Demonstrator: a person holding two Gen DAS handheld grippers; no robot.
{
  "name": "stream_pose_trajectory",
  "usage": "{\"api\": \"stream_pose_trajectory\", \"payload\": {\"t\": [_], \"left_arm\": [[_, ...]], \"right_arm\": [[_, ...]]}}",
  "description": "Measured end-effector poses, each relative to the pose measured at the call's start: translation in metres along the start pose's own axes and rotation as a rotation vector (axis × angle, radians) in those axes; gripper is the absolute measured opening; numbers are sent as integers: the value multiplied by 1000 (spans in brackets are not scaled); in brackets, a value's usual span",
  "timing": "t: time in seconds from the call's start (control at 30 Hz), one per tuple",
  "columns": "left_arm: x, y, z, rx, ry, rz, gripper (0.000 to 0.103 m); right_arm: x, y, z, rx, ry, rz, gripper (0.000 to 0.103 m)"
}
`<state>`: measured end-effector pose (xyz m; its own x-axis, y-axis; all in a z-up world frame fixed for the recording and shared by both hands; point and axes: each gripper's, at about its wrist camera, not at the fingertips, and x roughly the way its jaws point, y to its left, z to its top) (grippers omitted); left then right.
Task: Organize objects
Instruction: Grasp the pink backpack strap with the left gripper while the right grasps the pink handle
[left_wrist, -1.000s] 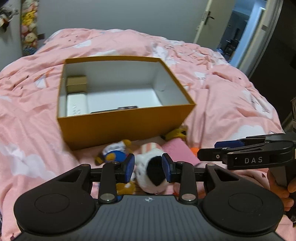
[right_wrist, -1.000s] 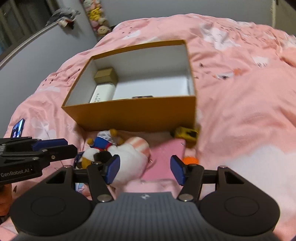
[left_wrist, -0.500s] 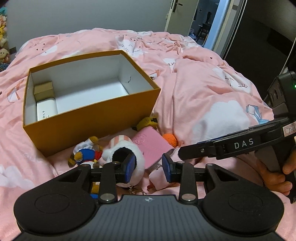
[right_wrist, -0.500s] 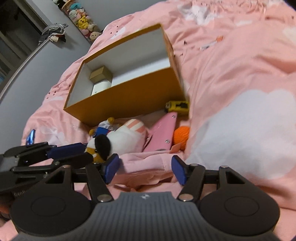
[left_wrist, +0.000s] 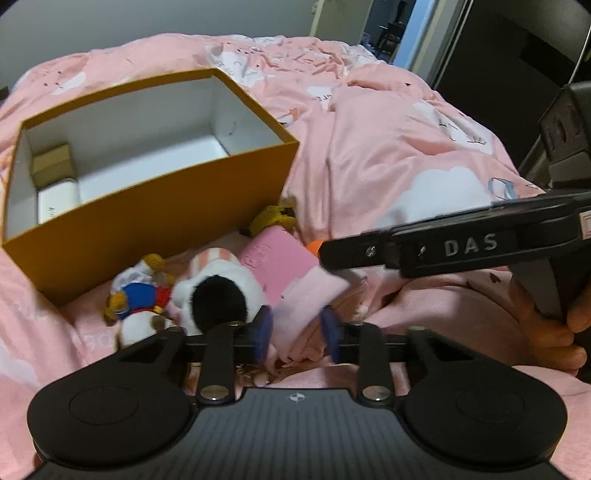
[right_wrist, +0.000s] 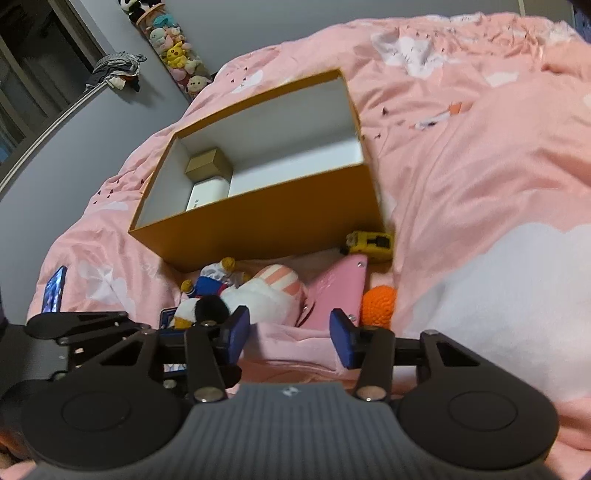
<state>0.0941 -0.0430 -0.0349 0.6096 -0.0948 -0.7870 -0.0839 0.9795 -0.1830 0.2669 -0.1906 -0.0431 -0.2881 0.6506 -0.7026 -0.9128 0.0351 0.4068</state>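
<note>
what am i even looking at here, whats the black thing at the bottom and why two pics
No robot here: a person holds a gripping tool in each hand, and each tool carries a wide-angle camera looking forward along its two fingers. One picture comes from the left hand-held gripper, the other from the right hand-held gripper; the black shape at the bottom is the tool itself.

On the pink bed cover sits an open orange box. In front of it lie a duck plush, a white plush, a pink case, a yellow toy and an orange ball.

Both tools' jaws have just been closing. A pink cloth fold sits between the left one's; whether it is gripped is unclear. The right one's stand apart over the cover.
</note>
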Motion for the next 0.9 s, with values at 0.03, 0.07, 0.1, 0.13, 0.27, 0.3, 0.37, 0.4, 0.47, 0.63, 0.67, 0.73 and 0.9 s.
{"api": "stream_pose_trajectory", "payload": {"t": [0.03, 0.07, 0.1, 0.13, 0.27, 0.3, 0.37, 0.4, 0.47, 0.63, 0.67, 0.73, 0.9], "left_arm": [[-1, 0, 0, 6, -11, 7, 27], [-2, 0, -1, 8, -20, 10, 23], [-4, 0, -1, 4, -30, 9, 18], [-6, 1, 0, -1, -41, 14, 16], [-26, 5, 5, 0, -89, 30, 13], [-32, 6, 7, 1, -90, 39, 13], [-45, 9, 11, -8, -107, 59, 12], [-51, 11, 14, -16, -117, 66, 11], [-66, 16, 21, -35, -137, 72, 11], [-87, 28, 36, -22, -157, 129, 10], [-88, 32, 38, -27, -153, 142, 10], [-83, 42, 42, -42, -142, 170, 10], [-53, 77, 41, -145, -147, 204, 9]], "right_arm": [[-3, -1, 0, -12, -8, -19, 50], [-5, -1, -1, -23, -14, -42, 50], [-6, -3, -2, -33, -17, -69, 50], [-7, -4, -2, -42, -15, -100, 50], [-5, -7, -2, -53, -7, -126, 50], [-6, -5, -2, -66, -6, -117, 50], [-7, 1, 1, -98, -13, -98, 50], [-8, 5, 2, -112, -17, -81, 50], [-9, 11, 9, -128, -15, -42, 50], [2, 30, 28, -149, 14, 58, 47], [6, 35, 30, -153, 24, 78, 45], [18, 46, 34, -74, -10, 8, 43], [52, 53, 37, -82, 39, -2, 40]]}}
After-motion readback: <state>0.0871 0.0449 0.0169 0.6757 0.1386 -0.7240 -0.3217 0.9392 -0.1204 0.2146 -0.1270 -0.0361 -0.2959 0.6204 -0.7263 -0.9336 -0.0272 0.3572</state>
